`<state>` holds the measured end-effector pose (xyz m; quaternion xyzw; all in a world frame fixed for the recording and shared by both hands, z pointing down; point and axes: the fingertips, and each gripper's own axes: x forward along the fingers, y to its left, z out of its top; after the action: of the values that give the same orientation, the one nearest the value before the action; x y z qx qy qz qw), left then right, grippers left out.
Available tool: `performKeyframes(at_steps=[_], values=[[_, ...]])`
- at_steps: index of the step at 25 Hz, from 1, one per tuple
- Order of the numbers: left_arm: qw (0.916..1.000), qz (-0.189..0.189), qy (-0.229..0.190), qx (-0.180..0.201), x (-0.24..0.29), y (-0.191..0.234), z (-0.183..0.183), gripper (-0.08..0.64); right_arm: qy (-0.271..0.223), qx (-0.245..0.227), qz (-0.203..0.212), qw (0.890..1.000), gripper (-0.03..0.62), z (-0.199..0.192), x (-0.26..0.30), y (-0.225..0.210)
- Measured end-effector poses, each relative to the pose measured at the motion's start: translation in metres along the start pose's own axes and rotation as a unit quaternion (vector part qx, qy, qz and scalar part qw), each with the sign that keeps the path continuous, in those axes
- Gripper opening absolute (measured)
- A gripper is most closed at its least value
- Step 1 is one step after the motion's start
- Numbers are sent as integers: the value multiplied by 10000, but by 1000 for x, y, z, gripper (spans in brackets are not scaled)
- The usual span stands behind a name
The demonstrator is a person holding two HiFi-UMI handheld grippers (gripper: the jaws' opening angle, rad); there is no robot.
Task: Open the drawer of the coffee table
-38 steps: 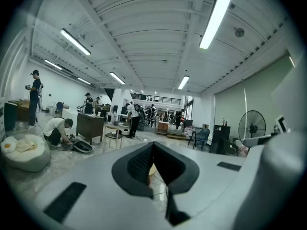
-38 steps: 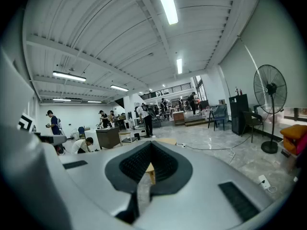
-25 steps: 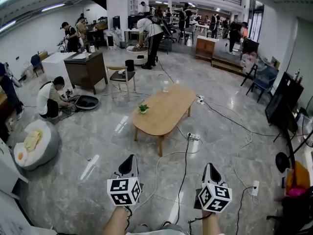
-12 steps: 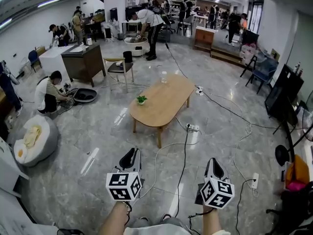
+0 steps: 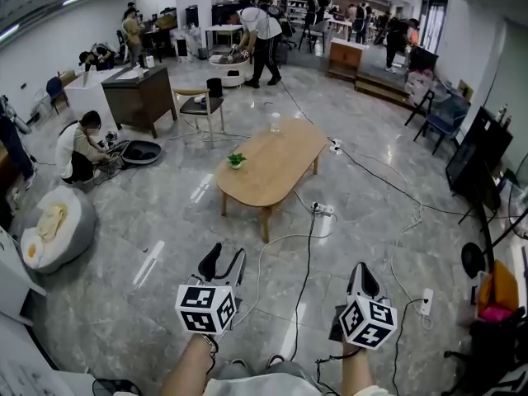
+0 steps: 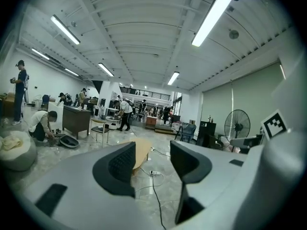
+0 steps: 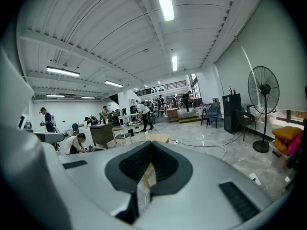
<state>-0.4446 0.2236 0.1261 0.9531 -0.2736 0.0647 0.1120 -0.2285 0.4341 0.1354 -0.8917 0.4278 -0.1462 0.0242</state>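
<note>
Looking steeply down, the head view showed the oval light-wood coffee table [image 5: 272, 167] standing on the grey marble floor [image 5: 124, 229], well ahead of both grippers; its drawer could not be made out. A small green potted plant [image 5: 237, 160] sat near the table's left edge and a clear bottle [image 5: 275, 122] at its far end. A white power strip [image 5: 323, 209] lay on the floor just beside the table's near right side. The left gripper [image 5: 224, 262] and the right gripper [image 5: 360, 272] were held side by side at the bottom of the view, both pointing toward the table and touching nothing.

From the left gripper view, the dark ribbed fingers [image 6: 120, 164] stood spread and were opening, with nothing between them; the table showed far off through the gap.

From the right gripper view, the fingers [image 7: 136, 162] were pressed together at their tips on nothing, and the table appeared small just above them. A black standing fan [image 7: 263, 99] stood at the right wall.
</note>
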Motion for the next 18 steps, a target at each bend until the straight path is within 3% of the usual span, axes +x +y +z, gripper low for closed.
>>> performKeyframes(at_steps=[11,18], values=[[9989,-461,62,115,8,-24,-8,438,24,78,-29,10000,0,-1,0,-13],[9977,-665,-137,80,6,-38,-6,514,46,135,-25,9999,0,-3,1,-25]])
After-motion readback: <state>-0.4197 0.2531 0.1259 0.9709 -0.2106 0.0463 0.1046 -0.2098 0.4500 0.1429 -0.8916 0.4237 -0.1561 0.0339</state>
